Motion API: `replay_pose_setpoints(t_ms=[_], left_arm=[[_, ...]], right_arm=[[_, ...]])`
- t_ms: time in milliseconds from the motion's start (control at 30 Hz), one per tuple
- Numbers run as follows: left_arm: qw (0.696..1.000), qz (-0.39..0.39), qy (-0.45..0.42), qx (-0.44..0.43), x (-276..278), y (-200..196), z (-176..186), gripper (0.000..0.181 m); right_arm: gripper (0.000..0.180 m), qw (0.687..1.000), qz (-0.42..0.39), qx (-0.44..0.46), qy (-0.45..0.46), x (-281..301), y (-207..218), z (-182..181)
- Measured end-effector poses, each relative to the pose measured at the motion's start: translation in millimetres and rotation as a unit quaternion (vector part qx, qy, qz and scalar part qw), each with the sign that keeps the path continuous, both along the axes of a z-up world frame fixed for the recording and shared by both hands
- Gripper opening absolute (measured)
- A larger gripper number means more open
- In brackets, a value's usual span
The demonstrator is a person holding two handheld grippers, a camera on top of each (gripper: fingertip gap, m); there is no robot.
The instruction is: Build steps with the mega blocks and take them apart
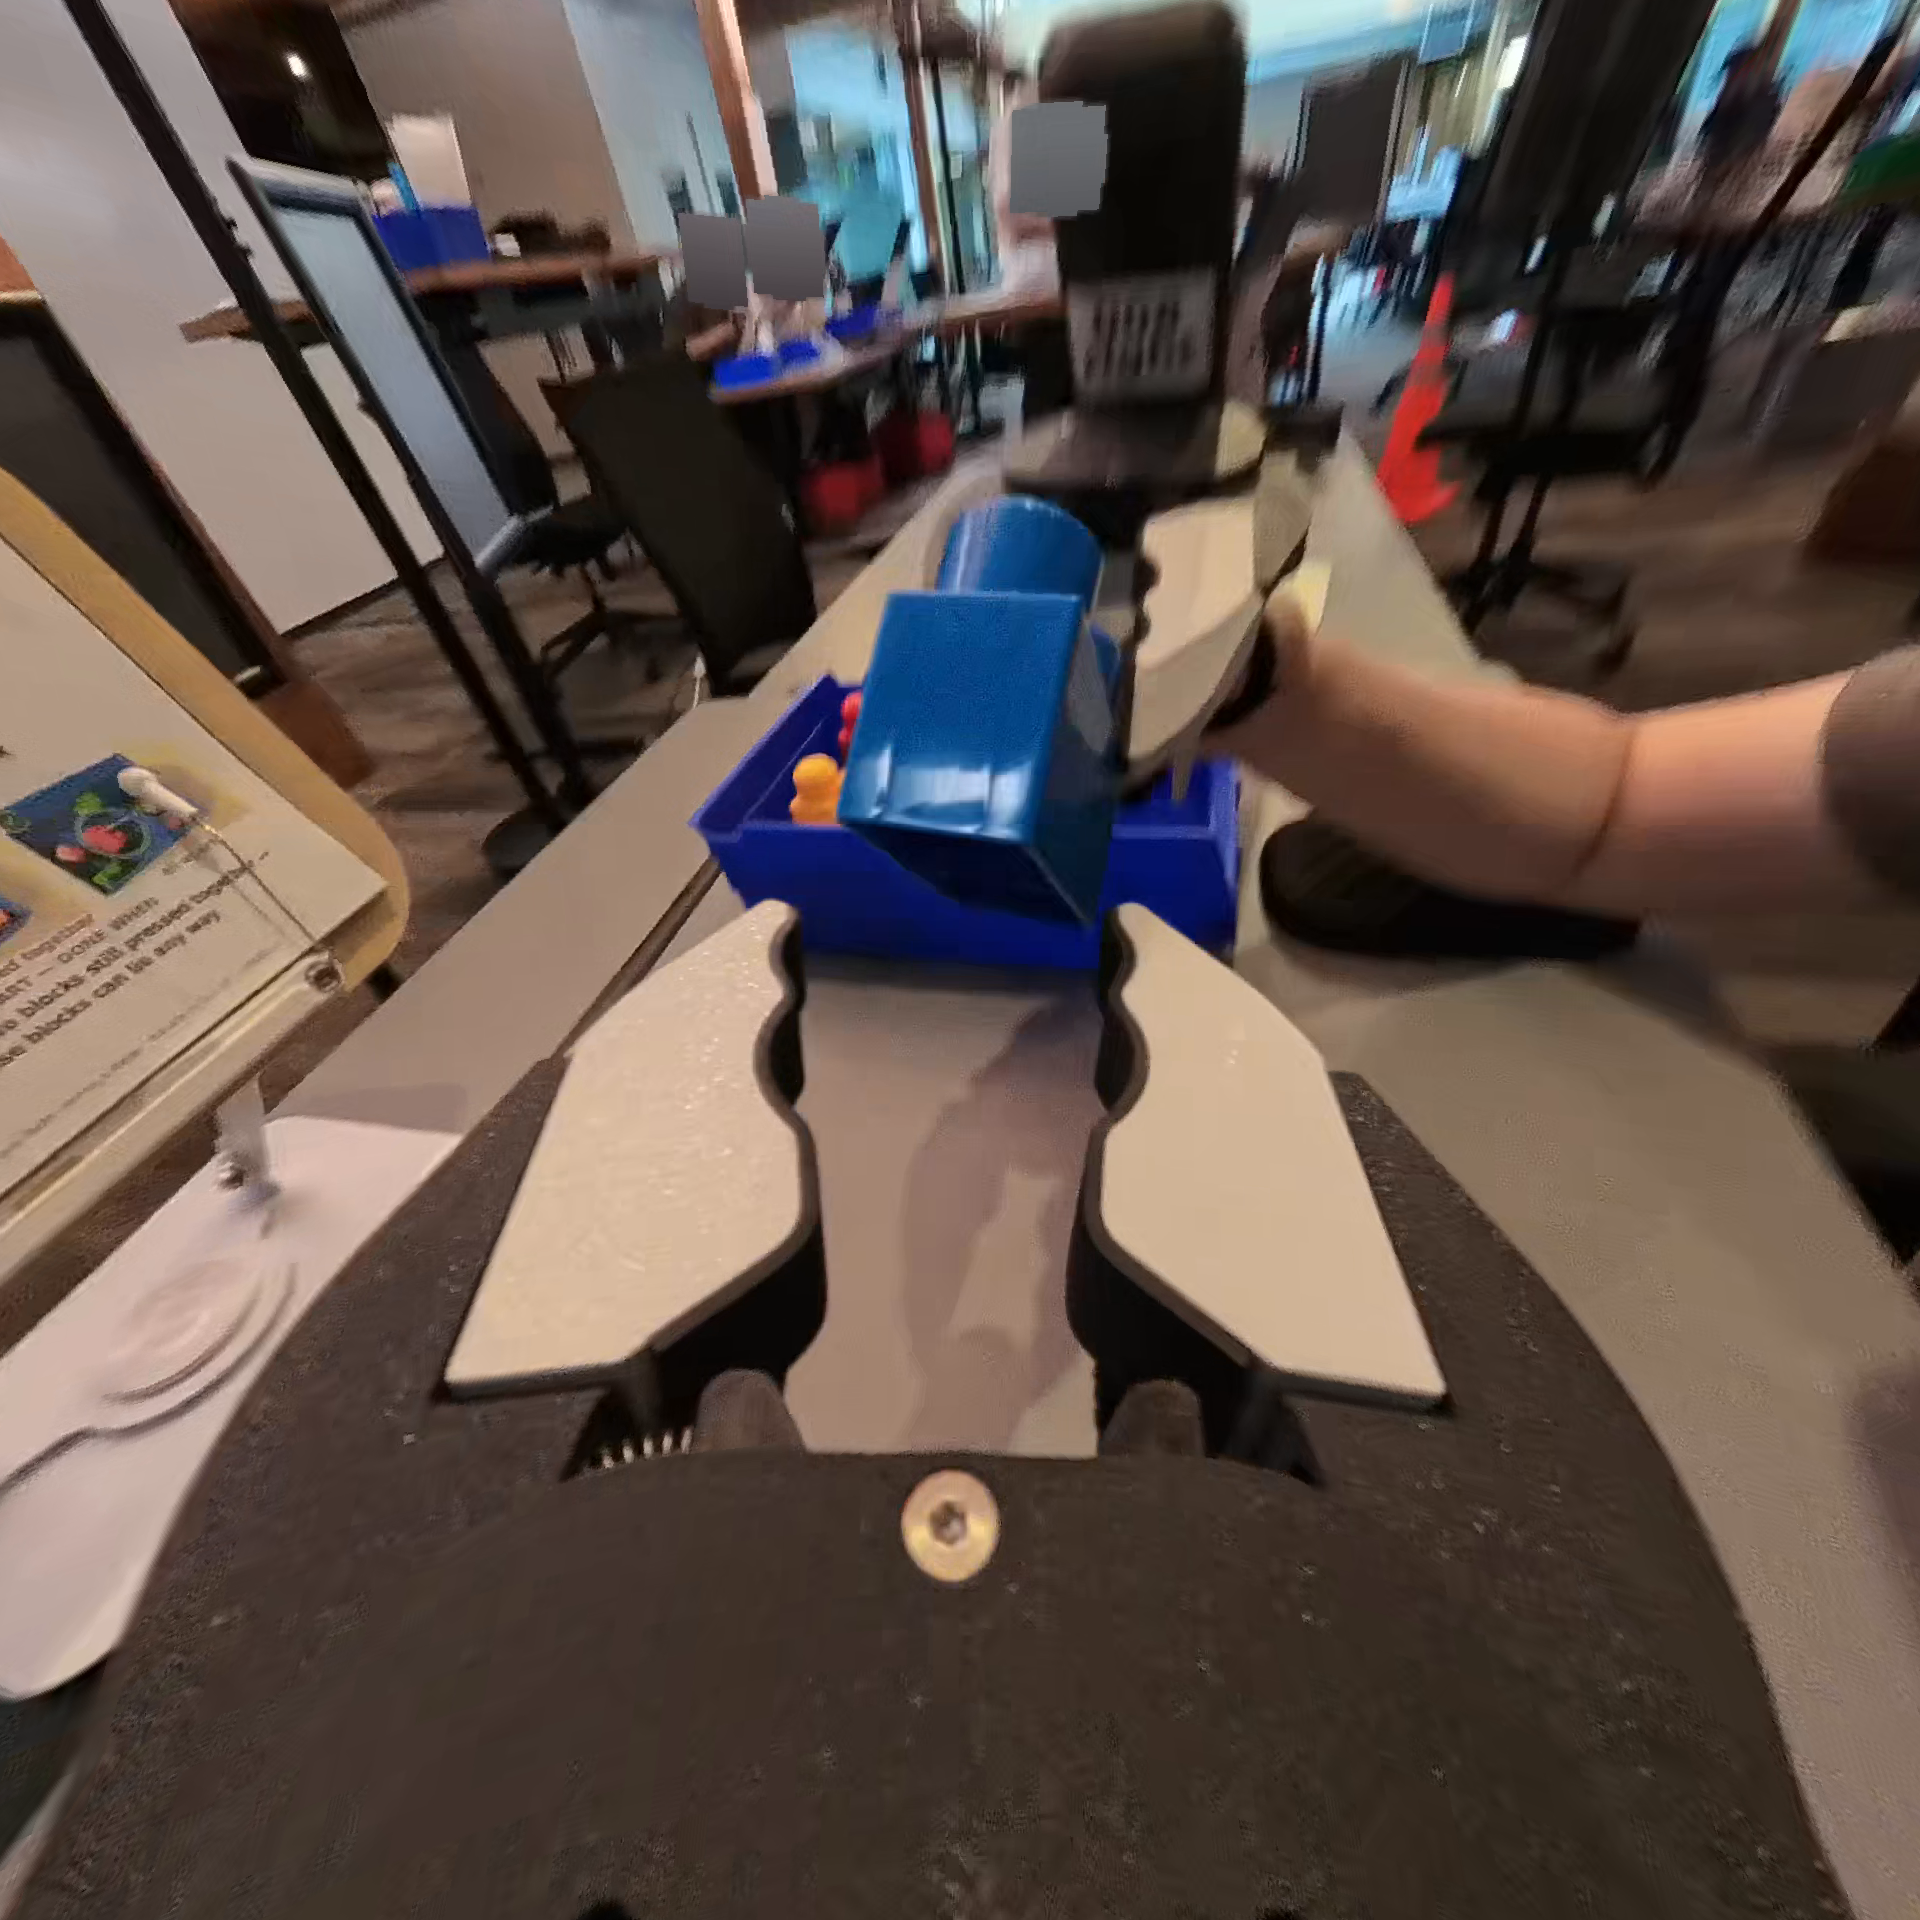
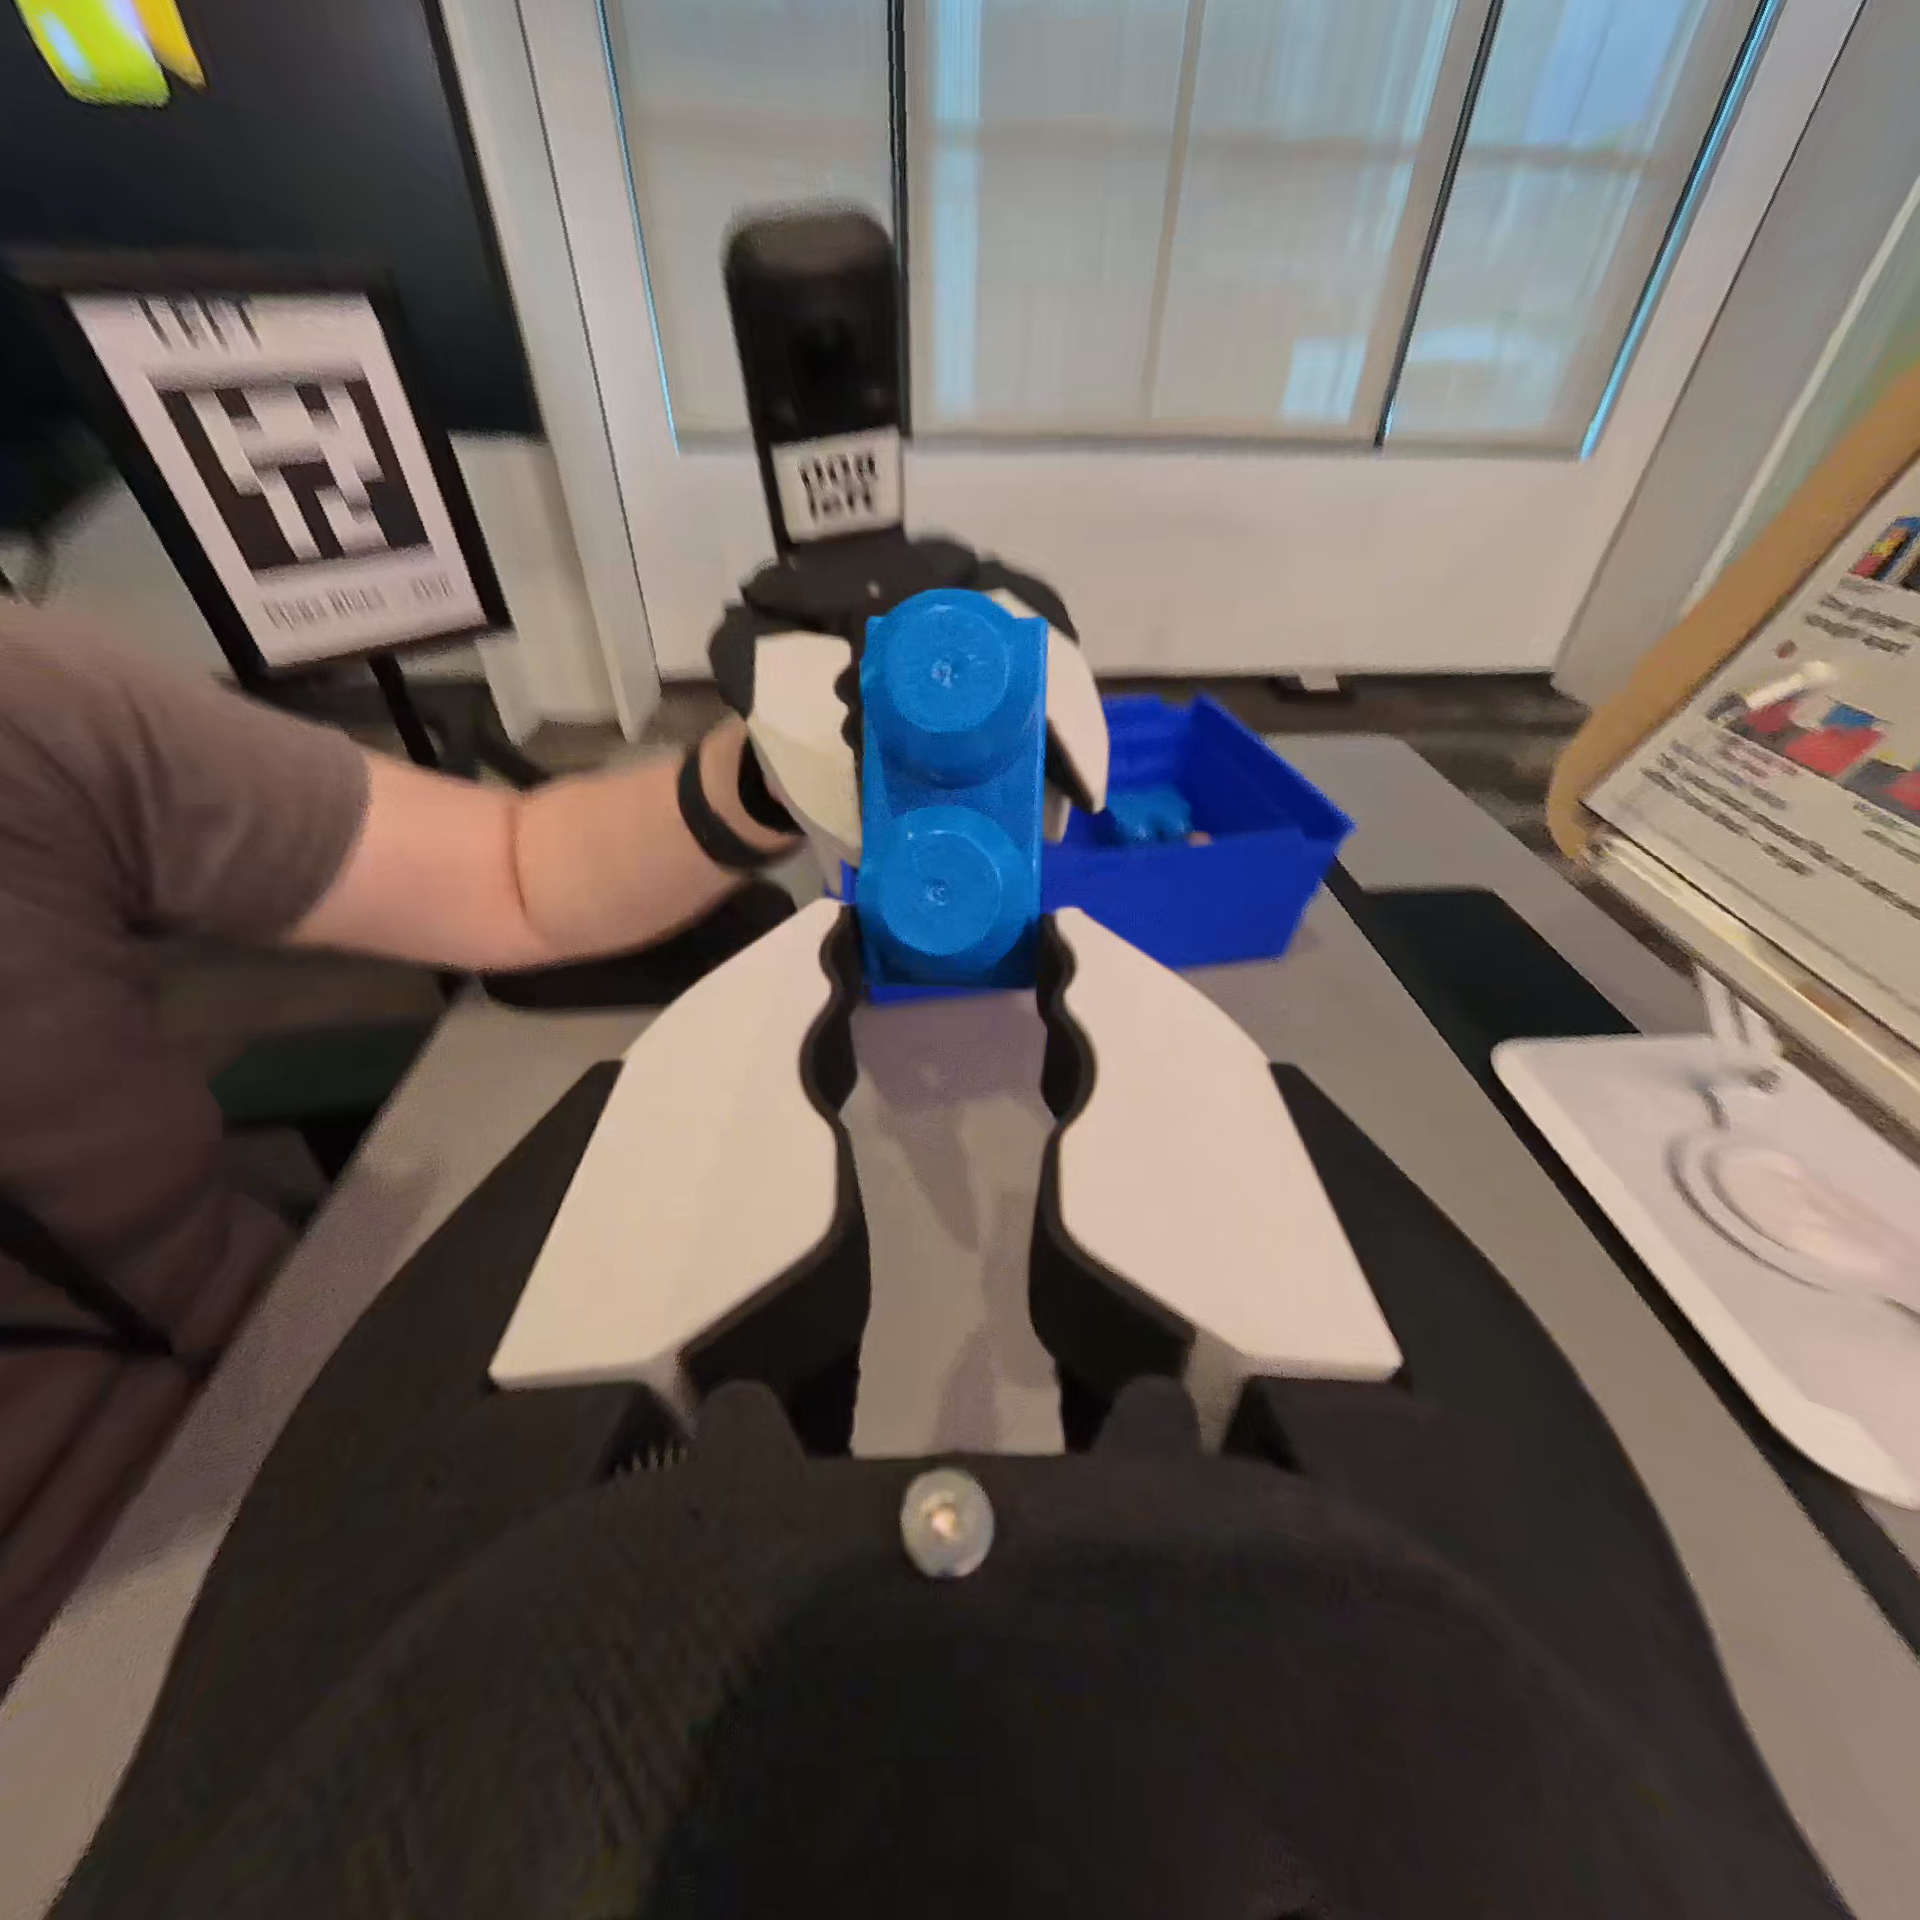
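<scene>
A blue two-stud mega block (image 2: 945, 810) is held in the air, studs facing the right wrist camera. My right gripper (image 2: 940, 925) is shut on its near end. The block (image 1: 977, 748) also shows in the left wrist view, tilted, just above and beyond my left gripper (image 1: 951, 935), which is open with its jaws wide apart. From the right wrist view the left gripper's fingers (image 2: 800, 727) flank the block's far end; I cannot tell whether they touch it. A blue bin (image 1: 883, 904) behind holds an orange piece (image 1: 816, 790) and a red one (image 1: 850, 717).
The grey table (image 1: 1558, 1195) carries the bin (image 2: 1195, 894) and black mats (image 2: 1455, 935). An instruction board (image 1: 135, 883) on a white base (image 1: 156, 1351) stands at the left gripper's side. The person's forearm (image 1: 1507, 779) reaches in from the right. Tip to tip, the grippers are about 4 cm apart.
</scene>
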State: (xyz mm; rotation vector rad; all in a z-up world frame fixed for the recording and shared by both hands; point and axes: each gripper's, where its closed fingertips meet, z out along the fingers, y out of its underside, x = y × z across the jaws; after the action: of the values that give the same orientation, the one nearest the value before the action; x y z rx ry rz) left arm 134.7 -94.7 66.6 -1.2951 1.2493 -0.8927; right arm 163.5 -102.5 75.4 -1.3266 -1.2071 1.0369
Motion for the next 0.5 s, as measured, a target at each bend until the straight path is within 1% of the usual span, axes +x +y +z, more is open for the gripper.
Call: replay_pose_setpoints(t_ms=[67, 133, 167, 267, 333, 500], left_arm=[[0.998, -0.001, 0.058, 0.008, 6, -3, -20, 0.058], [0.994, -0.009, 0.111, -0.006, 14, -5, -42, 0.06], [0.993, -0.013, 0.121, -0.013, 19, -5, -49, 0.059], [0.992, -0.054, 0.108, -0.048, 28, -17, -56, 0.05], [0.99, -0.071, 0.106, -0.065, 31, -21, -59, 0.046], [0.987, -0.087, 0.111, -0.083, 31, -25, -63, 0.046]], right_arm=[[0.033, 0.998, -0.018, 0.021, -0.065, 6, -1, -8], [0.033, 0.992, -0.022, 0.027, -0.123, 7, -5, -19], [0.033, 0.988, -0.018, 0.03, -0.149, 6, -8, -26], [0.033, 0.977, -0.013, 0.033, -0.208, 1, -12, -45], [0.034, 0.975, -0.008, 0.033, -0.22, -3, -14, -51], [0.033, 0.976, -0.001, 0.024, -0.214, -7, -15, -53]])
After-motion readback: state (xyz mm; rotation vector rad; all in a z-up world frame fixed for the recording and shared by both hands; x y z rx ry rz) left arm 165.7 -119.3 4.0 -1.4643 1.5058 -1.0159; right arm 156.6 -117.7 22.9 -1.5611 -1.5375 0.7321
